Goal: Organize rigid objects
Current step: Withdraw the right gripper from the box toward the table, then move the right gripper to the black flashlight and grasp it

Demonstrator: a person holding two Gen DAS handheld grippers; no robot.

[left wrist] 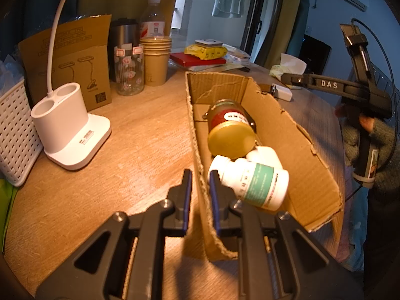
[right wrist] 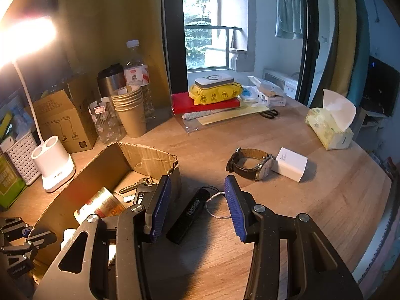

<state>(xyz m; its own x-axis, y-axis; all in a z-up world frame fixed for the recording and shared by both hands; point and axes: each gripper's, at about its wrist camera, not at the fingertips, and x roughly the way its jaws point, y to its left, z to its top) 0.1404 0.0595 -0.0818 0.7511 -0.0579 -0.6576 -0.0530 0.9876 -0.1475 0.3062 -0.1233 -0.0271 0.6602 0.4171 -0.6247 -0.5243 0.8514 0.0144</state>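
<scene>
We see our left gripper (left wrist: 201,183) pinching the cardboard box (left wrist: 272,115) wall, jar (left wrist: 231,131) and bottles inside, while our right gripper (right wrist: 198,208) hangs spread above the black flashlight (right wrist: 191,215) beside the box

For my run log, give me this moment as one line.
left gripper: shut on box wall | right gripper: open over black flashlight on table | in box: jar, bottle

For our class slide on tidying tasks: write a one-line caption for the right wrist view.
Open right gripper above a black flashlight on the wooden table, beside the cardboard box.
</scene>
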